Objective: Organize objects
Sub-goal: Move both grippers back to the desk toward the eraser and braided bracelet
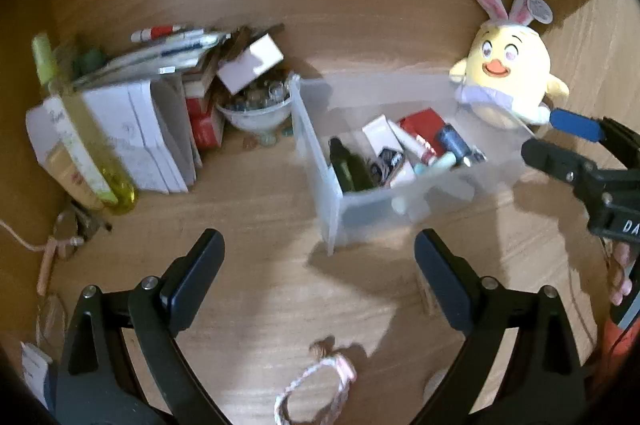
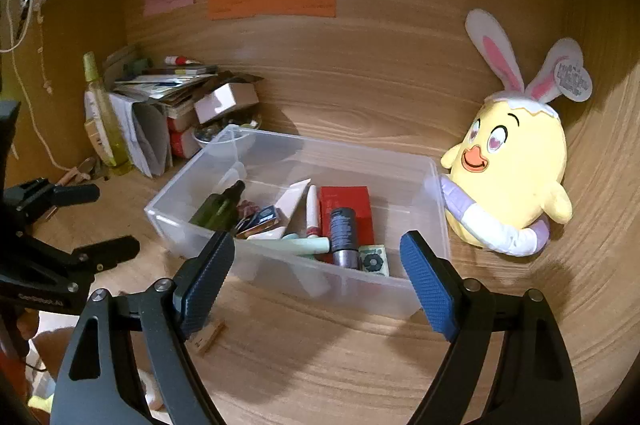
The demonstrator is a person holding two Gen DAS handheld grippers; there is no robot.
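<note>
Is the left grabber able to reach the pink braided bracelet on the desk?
Probably yes. The left gripper is open and empty, and the bracelet lies alone on bare desk just below its fingers. The clear bin sits farther back, out of the way.

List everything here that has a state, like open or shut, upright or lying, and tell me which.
left gripper: open, empty
right gripper: open, empty, over the bin's near wall
clear bin: lidless, partly filled
dark green bottle: lying in the bin, capped
red box: lying flat in the bin
yellow bottle: upright, capped
plush chick: upright beside the bin
braided band: lying on the desk
</note>
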